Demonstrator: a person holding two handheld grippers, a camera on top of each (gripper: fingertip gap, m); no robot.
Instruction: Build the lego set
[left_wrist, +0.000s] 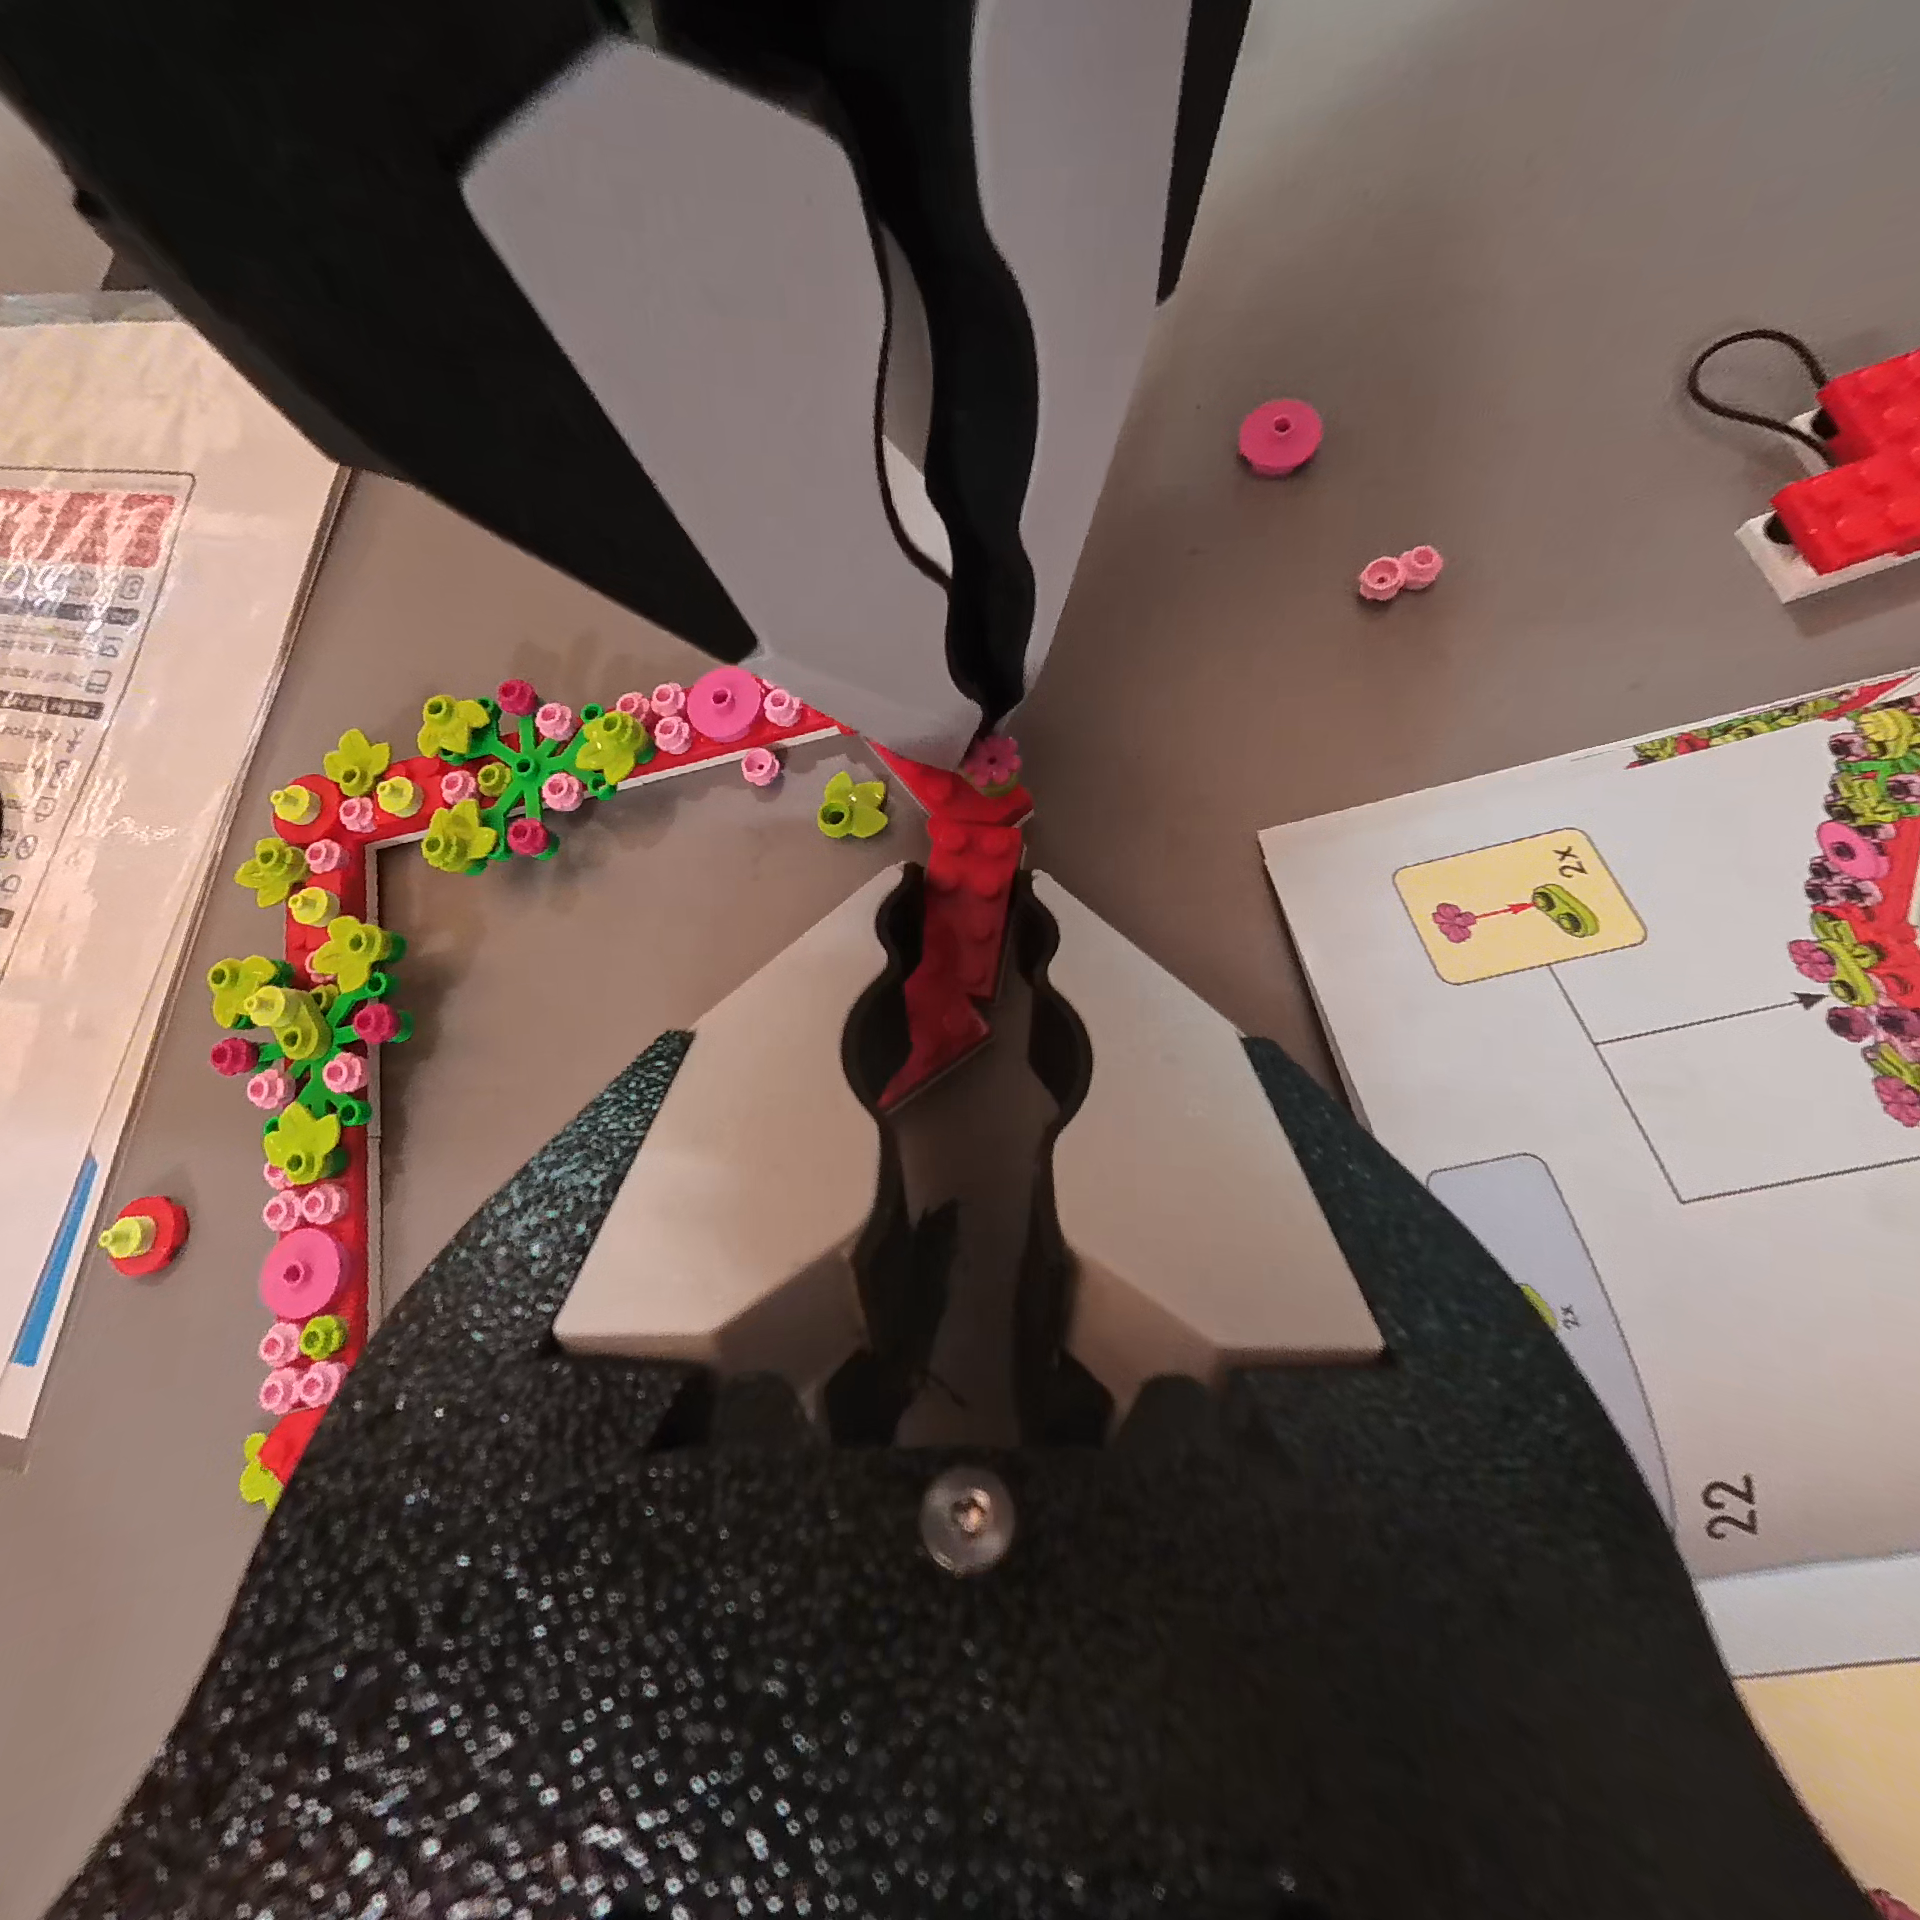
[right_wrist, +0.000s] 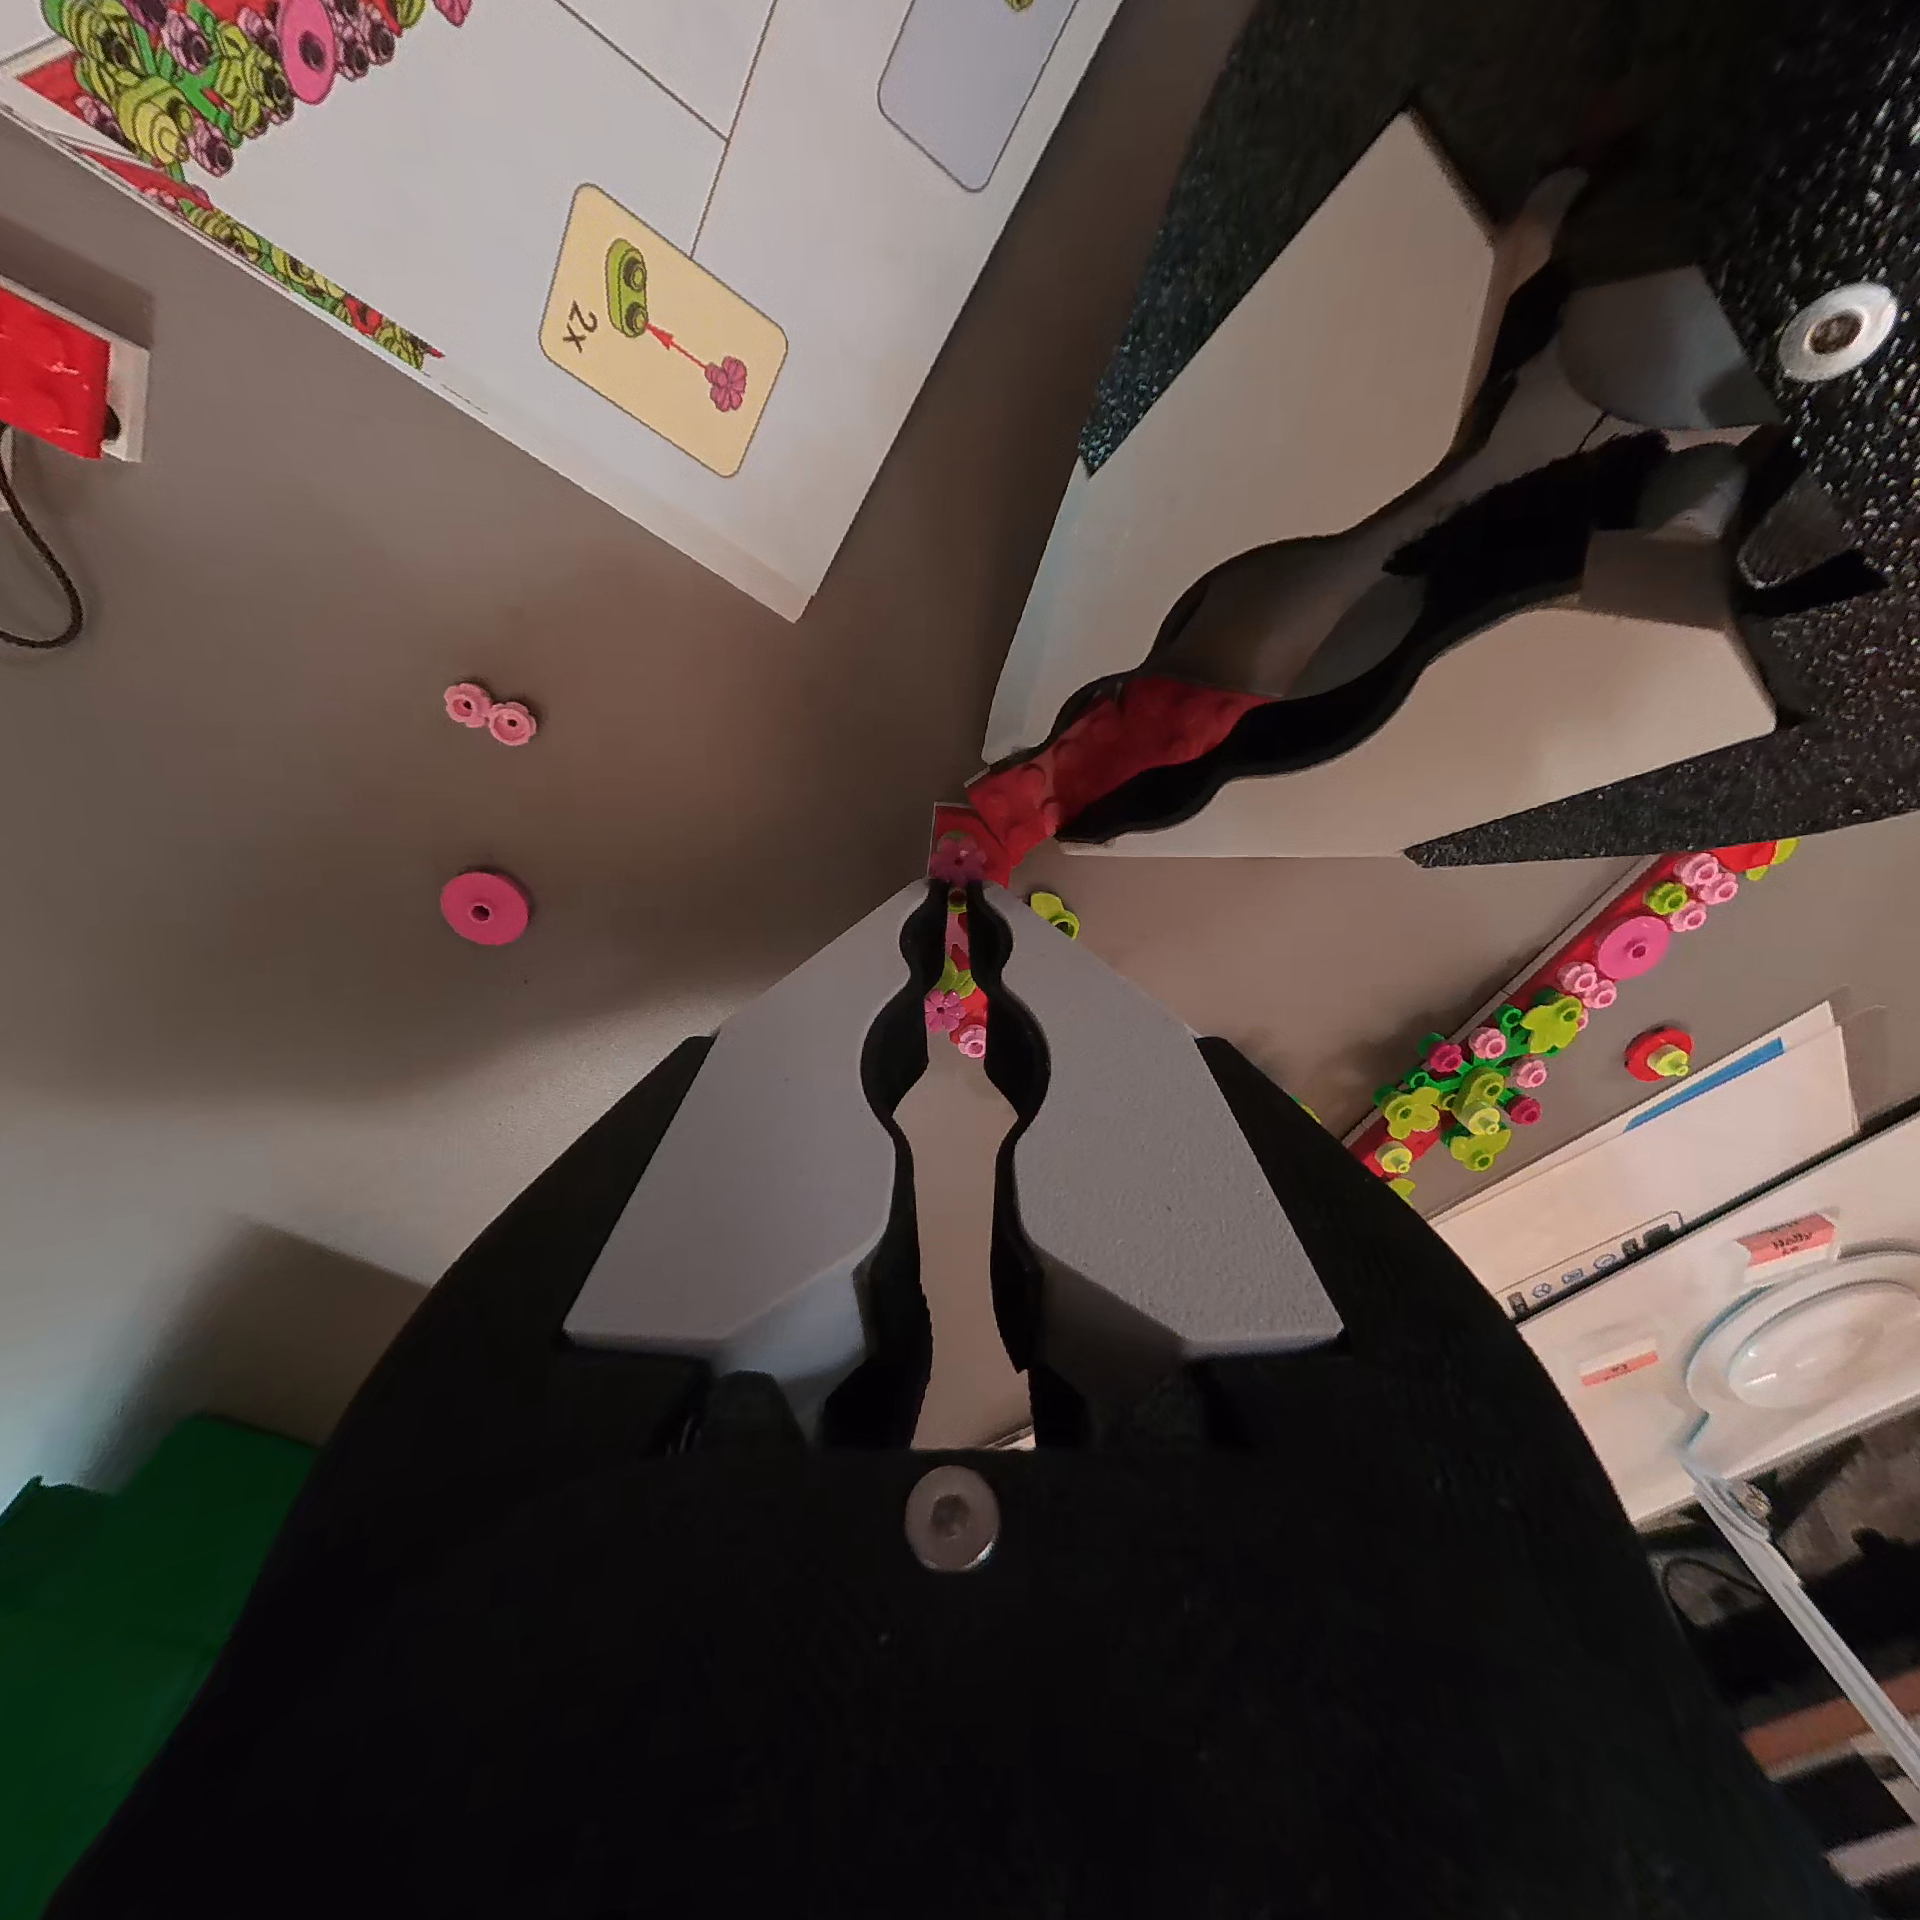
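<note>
A red lego frame lies on the grey table. Its left arm is covered with lime leaves, green stems and pink flowers. My left gripper is shut on a bare red stretch of the frame, which also shows in the right wrist view. My right gripper comes in from the far side with its jaws shut. Its tips touch a small magenta flower that sits on the frame's corner, just past my left gripper.
The instruction booklet lies open at the right. A pink round piece, a pale pink double flower and red bricks with a cord lie beyond it. A loose lime leaf lies inside the frame. A plastic sleeve is on the left. The tips of both grippers are at nearly the same place.
</note>
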